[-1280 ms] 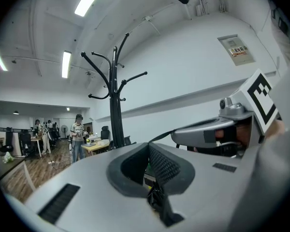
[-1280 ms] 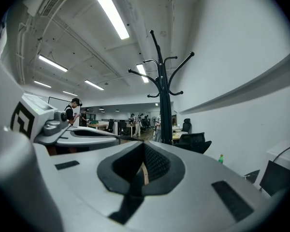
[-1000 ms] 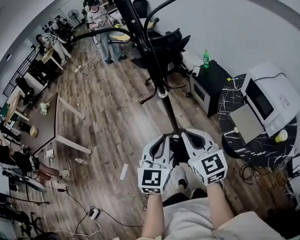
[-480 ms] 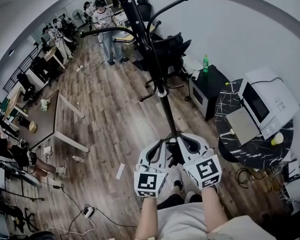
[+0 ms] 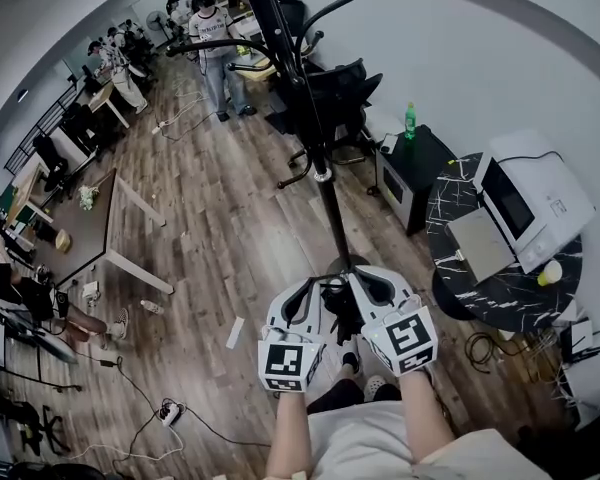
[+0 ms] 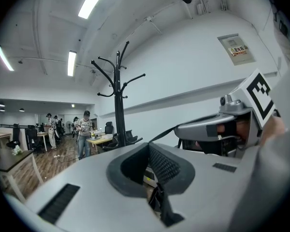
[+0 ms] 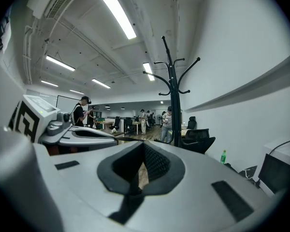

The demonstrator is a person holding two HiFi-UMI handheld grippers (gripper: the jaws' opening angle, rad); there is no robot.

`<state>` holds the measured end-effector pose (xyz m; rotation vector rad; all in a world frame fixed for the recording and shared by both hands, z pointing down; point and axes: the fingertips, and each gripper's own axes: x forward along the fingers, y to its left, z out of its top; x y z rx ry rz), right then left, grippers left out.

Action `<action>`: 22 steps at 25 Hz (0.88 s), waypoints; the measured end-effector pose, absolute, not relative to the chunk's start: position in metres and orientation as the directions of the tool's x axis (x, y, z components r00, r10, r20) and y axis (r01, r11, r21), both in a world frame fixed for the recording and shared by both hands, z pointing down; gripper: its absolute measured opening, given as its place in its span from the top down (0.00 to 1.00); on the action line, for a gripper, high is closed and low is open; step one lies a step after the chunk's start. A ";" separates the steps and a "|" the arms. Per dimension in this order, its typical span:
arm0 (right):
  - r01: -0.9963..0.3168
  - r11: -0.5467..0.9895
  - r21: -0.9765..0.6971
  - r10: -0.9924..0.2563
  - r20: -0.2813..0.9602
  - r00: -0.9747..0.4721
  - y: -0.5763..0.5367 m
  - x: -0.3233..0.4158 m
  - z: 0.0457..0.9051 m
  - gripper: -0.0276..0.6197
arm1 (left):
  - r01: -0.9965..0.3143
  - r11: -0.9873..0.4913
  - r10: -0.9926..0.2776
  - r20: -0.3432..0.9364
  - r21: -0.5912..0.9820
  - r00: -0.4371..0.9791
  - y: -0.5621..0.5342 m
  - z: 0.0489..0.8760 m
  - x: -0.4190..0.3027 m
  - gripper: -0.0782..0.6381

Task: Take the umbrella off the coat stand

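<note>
A tall black coat stand (image 5: 310,118) rises from the wood floor in the head view, its curved hooks (image 5: 340,3) spread at the top and a white ring (image 5: 322,175) partway down the pole. I cannot make out an umbrella on it in any view. My left gripper (image 5: 313,286) and right gripper (image 5: 365,278) are side by side near the stand's foot, both shut and empty. In the left gripper view the left gripper (image 6: 151,151) faces the stand (image 6: 119,105) some way off. The right gripper (image 7: 141,153) also faces the stand (image 7: 174,95).
A black office chair (image 5: 342,93) stands behind the stand. To the right are a low black cabinet (image 5: 420,168) with a green bottle (image 5: 412,120) and a round marble table (image 5: 500,278) with a white appliance (image 5: 535,203). A wooden table (image 5: 85,243) is at left; people (image 5: 212,38) stand further back.
Both grippers have drifted together lower and slightly left in the head view, staying shut. The stand's pole now sits a little further right and up from them.
</note>
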<state>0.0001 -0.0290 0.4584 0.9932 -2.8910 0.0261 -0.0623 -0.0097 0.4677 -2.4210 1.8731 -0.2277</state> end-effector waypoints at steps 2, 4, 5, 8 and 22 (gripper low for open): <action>-0.611 0.792 0.017 -0.610 0.085 -0.788 -0.024 -0.001 0.457 0.95 | -0.958 -0.251 -0.967 0.072 -0.141 0.243 -0.005 0.465 -0.063 0.86; -0.610 0.792 0.022 -0.610 0.084 -0.788 -0.021 -0.001 0.455 0.95 | -0.958 -0.253 -0.967 0.064 -0.138 0.246 -0.001 0.462 -0.061 0.86; -0.611 0.791 0.023 -0.611 0.082 -0.788 -0.020 0.000 0.455 0.95 | -0.957 -0.254 -0.967 0.060 -0.140 0.247 0.000 0.461 -0.059 0.86; -0.616 0.787 0.022 -0.616 0.082 -0.784 -0.018 0.004 0.456 0.95 | -0.955 -0.259 -0.966 0.055 -0.143 0.253 0.004 0.459 -0.054 0.86; -0.618 0.786 0.034 -0.619 0.071 -0.782 -0.015 0.009 0.448 0.95 | -0.953 -0.288 -0.958 0.039 -0.099 0.286 0.006 0.450 -0.048 0.86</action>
